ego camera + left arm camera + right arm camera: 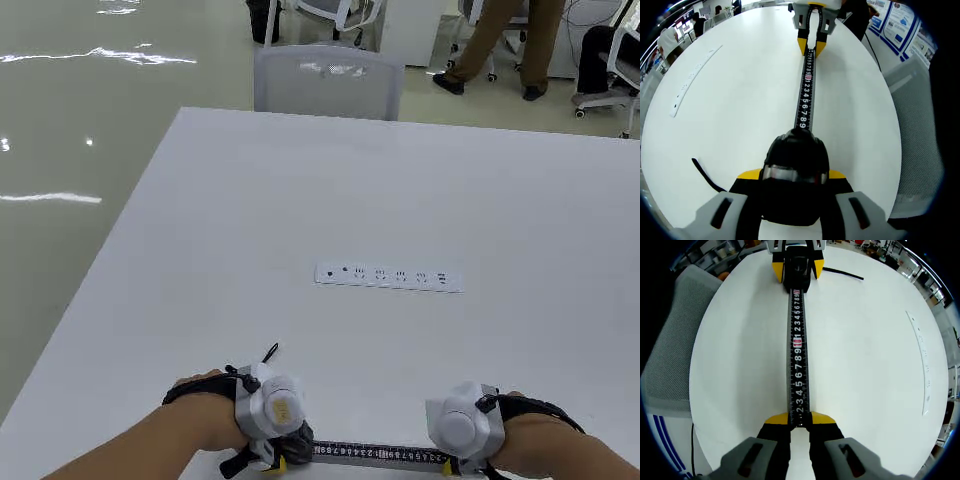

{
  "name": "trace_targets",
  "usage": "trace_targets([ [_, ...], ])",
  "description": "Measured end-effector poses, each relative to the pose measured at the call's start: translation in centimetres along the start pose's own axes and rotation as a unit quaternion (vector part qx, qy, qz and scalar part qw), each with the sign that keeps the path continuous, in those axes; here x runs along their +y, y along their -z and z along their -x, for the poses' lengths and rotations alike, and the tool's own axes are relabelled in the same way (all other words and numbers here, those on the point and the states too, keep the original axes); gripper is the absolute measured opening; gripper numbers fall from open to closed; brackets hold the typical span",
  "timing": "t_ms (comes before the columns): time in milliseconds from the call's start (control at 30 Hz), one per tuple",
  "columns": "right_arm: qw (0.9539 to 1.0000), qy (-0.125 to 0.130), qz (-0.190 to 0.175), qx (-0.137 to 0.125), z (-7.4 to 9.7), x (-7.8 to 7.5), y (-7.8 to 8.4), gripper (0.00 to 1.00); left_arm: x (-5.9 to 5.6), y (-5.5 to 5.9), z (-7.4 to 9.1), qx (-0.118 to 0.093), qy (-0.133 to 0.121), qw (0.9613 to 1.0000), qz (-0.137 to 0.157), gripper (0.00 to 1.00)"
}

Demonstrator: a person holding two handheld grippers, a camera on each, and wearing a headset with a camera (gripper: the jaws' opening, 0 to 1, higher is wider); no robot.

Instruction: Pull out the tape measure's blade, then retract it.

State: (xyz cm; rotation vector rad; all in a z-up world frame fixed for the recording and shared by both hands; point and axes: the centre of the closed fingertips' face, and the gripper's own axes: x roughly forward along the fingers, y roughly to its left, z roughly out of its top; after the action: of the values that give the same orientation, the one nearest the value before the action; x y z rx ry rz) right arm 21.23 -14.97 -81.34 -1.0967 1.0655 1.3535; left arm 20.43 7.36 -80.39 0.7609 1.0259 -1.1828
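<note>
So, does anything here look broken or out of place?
Nothing stands out: the blade runs straight from the case in the left gripper to the right gripper; the power strip lies flat.

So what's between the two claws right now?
The tape measure's blade, pulled out in a straight line over the table, from the case held in the left claw to the right claw pinching its tip. Both gripper views show it.

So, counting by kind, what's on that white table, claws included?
Claws: 2, the left claw and the right claw
Tape measure: 1, the black strap by it likely its own
Power strip: 1
Total: 4
</note>
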Motion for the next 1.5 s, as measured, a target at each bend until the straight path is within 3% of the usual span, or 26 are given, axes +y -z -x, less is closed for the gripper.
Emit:
trace_targets([
  [367, 1.0, 0.001, -0.006, 0.002, 0.3, 0.0, 0.8, 0.13, -0.2, -0.2, 0.3, 0.001, 0.002, 1.0, 0.001, 0.38],
  [833, 0.9999, 0.002, -0.008, 0.007, 0.5, 0.0, 1.6, 0.13, 0.3, 0.3, -0.5, 0.0, 0.002, 1.0, 0.001, 0.38],
  [1500, 0.9999, 0.005, -0.01, 0.01, 0.7, 0.0, 2.7, 0.13, -0.1, -0.2, 0.3, 0.001, 0.003, 1.0, 0.003, 0.38],
])
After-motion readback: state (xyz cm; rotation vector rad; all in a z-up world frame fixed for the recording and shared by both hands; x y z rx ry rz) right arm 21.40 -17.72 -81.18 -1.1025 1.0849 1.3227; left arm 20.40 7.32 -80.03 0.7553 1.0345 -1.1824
